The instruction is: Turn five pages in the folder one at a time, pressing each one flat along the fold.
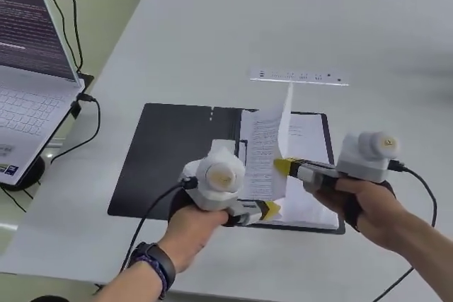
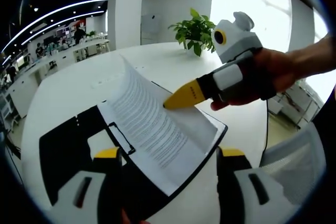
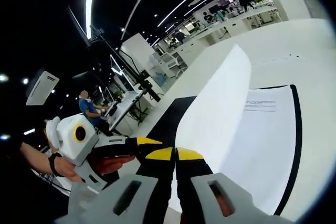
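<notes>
One folder (image 1: 170, 153); one raised page (image 1: 265, 146) clamped by right gripper (image 1: 282, 167); left gripper (image 1: 270, 210) spread wide. Head view, upper left: one laptop (image 1: 28, 68).

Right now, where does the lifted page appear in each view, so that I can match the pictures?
Head view: the lifted page stands at the centre, beside the tip of the right tool.
Left gripper view: the lifted page is at the centre, slanting up to the left, printed side showing.
Right gripper view: the lifted page is at the centre, white back showing, rising from the shut jaws.
Shared landmark: the black folder, open under the page.
</notes>
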Tool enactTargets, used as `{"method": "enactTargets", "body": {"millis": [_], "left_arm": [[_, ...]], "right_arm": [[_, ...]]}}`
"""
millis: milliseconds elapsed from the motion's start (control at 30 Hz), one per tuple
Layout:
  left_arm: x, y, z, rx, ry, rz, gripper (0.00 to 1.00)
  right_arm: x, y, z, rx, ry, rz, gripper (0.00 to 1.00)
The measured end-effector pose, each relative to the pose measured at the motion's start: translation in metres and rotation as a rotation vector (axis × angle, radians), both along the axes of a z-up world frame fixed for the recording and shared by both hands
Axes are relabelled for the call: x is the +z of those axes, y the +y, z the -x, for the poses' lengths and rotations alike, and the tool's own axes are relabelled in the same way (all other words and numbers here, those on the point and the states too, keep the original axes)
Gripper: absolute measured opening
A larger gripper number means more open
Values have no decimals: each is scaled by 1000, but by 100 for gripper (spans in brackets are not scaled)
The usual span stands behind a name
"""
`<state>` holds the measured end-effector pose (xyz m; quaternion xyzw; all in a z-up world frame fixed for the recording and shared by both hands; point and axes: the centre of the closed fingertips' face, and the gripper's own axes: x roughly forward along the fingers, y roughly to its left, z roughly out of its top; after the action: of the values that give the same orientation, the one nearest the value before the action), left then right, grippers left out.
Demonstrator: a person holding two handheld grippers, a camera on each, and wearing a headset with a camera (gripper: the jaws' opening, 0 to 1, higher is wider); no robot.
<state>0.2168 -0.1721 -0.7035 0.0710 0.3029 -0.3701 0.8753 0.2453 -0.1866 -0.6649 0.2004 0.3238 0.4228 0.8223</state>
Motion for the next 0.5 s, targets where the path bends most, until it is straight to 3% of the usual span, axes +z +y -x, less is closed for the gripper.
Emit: {"method": "enactTargets", "body": {"millis": [500], "left_arm": [[4, 47, 4, 86, -7, 0, 73]], "right_arm": [[8, 50, -1, 78, -10, -31, 0]]}}
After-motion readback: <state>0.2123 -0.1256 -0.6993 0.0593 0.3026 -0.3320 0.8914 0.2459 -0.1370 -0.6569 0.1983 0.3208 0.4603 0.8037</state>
